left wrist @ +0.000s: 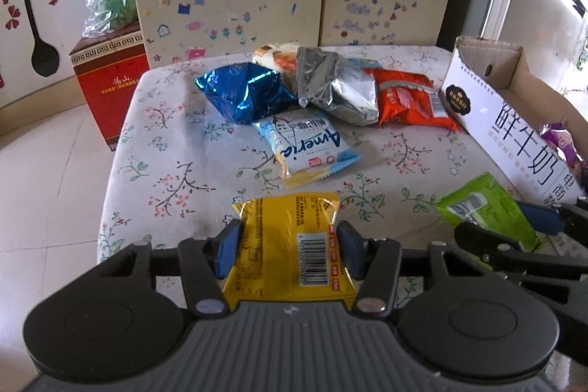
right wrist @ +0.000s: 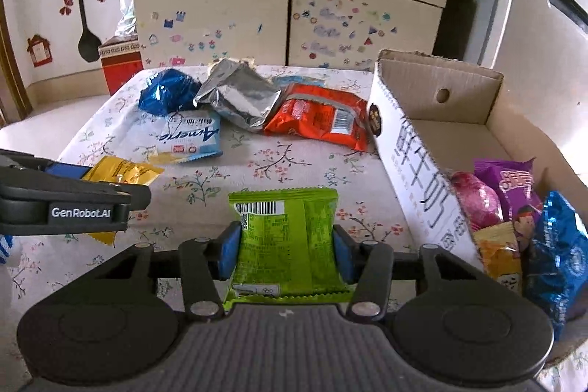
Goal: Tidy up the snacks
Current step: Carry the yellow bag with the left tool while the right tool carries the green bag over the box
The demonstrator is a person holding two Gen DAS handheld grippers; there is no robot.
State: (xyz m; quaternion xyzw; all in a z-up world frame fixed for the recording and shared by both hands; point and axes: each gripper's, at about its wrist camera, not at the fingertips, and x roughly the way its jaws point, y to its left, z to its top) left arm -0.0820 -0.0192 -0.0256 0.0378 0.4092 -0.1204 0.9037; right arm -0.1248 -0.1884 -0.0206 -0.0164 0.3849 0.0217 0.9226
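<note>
From my left wrist view, the near end of the yellow foil snack packet (left wrist: 290, 245) was hidden behind the gripper body, and the white cardboard carton with black Chinese lettering (left wrist: 514, 131) ran off the right edge, so I could make out only a scrap of purple wrapper (left wrist: 560, 138) inside it. The right wrist view opened it up: a pink foil sweet (right wrist: 477, 201), a purple packet (right wrist: 514, 186), an orange packet (right wrist: 501, 256) and a shiny blue bag (right wrist: 558, 256) crowded its near end, while its far end lay bare.

My left hand-held gripper (left wrist: 290, 245) was clamped on the yellow packet, blue pads pressing both sides. My right hand-held gripper (right wrist: 286, 248) gripped the green snack packet (right wrist: 286, 245) likewise, just left of the carton.

Farther off on the floral tabletop (left wrist: 176, 171) lay a crumpled blue foil bag (left wrist: 246, 94), a silver foil bag (left wrist: 334, 87) overlapping a pale packet (left wrist: 275, 56) I could barely read, an orange-red packet (left wrist: 408, 101), and a white-and-blue packet (left wrist: 308, 146).
</note>
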